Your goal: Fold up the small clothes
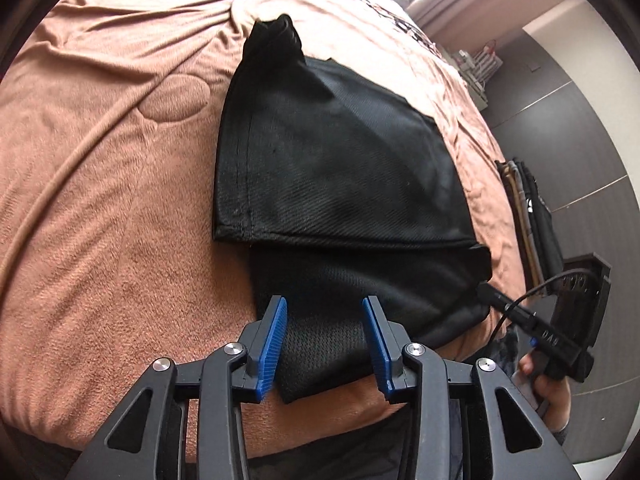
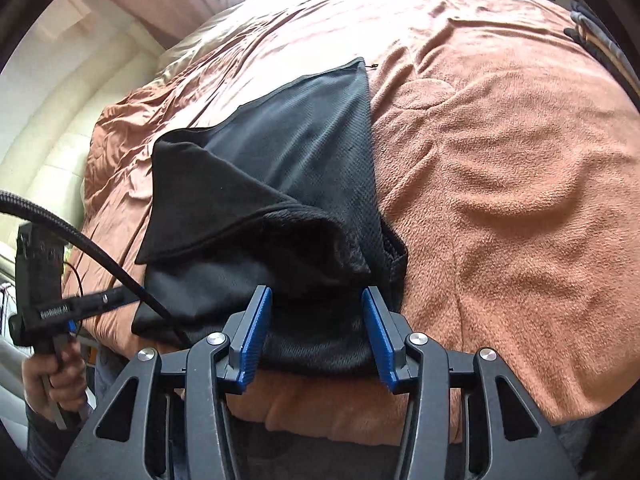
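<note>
Both tools, left (image 1: 325, 342) and right (image 2: 316, 334), hover spread apart at the near hem of the black garment (image 1: 340, 168), which stretches lengthwise away across the bed (image 1: 100, 200).

Folded garment (image 1: 340, 168) lies on the bed (image 1: 100, 200), near its front edge.

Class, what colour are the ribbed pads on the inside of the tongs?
Blue. The pads sit in black frames, showing best in the left wrist view, above the black garment.
</note>
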### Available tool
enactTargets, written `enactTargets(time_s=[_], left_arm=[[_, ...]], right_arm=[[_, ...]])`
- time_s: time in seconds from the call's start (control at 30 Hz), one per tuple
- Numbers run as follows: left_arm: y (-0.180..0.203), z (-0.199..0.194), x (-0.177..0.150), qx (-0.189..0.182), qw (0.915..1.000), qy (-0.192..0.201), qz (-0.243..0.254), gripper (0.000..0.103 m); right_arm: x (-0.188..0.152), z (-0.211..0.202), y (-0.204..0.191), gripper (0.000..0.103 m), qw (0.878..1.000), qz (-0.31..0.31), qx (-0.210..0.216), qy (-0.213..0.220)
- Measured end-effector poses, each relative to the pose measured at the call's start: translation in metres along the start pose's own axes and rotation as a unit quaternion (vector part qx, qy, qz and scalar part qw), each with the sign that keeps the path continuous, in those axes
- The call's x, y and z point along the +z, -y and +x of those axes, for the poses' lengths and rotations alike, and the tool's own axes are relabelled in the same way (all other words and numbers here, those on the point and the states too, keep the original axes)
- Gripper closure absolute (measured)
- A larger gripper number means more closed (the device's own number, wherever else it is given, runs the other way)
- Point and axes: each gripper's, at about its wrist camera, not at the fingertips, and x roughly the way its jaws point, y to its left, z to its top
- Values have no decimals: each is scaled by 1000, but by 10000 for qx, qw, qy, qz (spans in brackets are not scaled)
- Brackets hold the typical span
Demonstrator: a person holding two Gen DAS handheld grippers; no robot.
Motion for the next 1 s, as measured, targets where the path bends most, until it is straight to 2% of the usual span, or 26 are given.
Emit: enactTargets(time_s=[0.1,0.2,0.27,0.33,0.37,0.53,0.87,0.93,1.0], left_arm=[[2,1,-2,55,10000,18,-16,62],[1,-2,-5,105,9999,32,-17,62],[0,-4,-7,117,9999,34,-28,62],[-1,-6,-9,148,9999,53,-31,62],[-3,-7,-10,172,9998,57,-26,62],[-12,-14,-15,271,9996,66,-98,62],[-10,-3,-18,443,9990,-36,-19,63],[-11,-2,-18,561,9984,-25,14,77],[-12,-3,-18,569,9984,-24,6,82]], right_arm=[[3,4,1,61,10000,66,0,5],[6,6,3,68,9999,150,-26,24],[8,6,5,87,9998,161,-132,67],[8,2,8,97,9996,202,-148,131],[8,0,8,99,9996,203,-120,160],[-2,-19,-1,101,9993,50,-101,352],[-31,-38,5,101,9990,214,64,376],[-33,-37,8,101,9990,261,52,345],[-36,-37,11,101,9991,276,-3,318]])
